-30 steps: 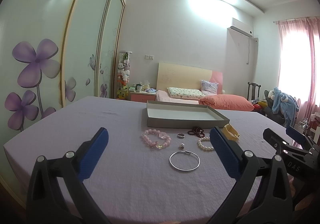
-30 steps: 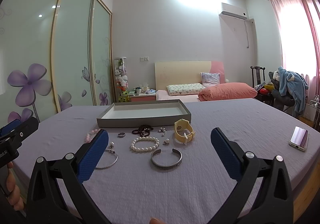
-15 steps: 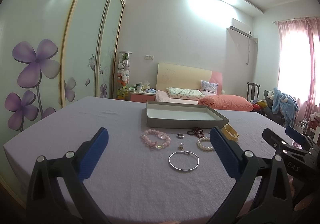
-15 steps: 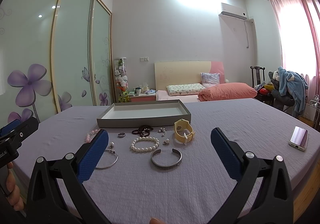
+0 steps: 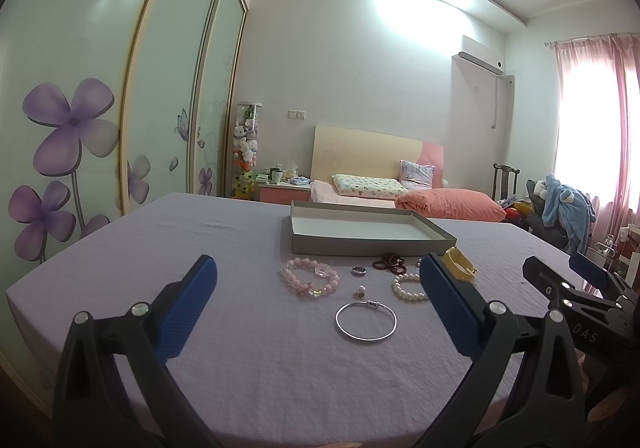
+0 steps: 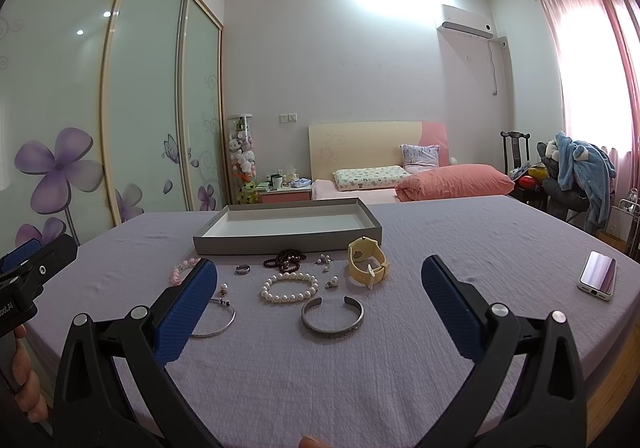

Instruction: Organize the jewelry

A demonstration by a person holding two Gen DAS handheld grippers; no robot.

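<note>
A shallow grey tray (image 5: 362, 248) (image 6: 280, 242) stands empty on the purple cloth. In front of it lie a pink bead bracelet (image 5: 310, 279), a ring (image 5: 359, 269), a dark bead string (image 5: 390, 262), a pearl bracelet (image 6: 289, 287), a thin silver bangle (image 5: 366, 321), a silver cuff (image 6: 332, 314) and a yellow watch (image 6: 367, 263). My left gripper (image 5: 318, 296) is open and empty, held short of the jewelry. My right gripper (image 6: 320, 300) is open and empty, also short of it.
A phone (image 6: 598, 280) lies on the cloth at the right. Small earrings (image 6: 325, 259) lie near the watch. A bed with pillows (image 6: 400, 178) stands behind the table, a wardrobe (image 5: 100, 108) on the left, a chair with clothes (image 6: 576, 172) on the right.
</note>
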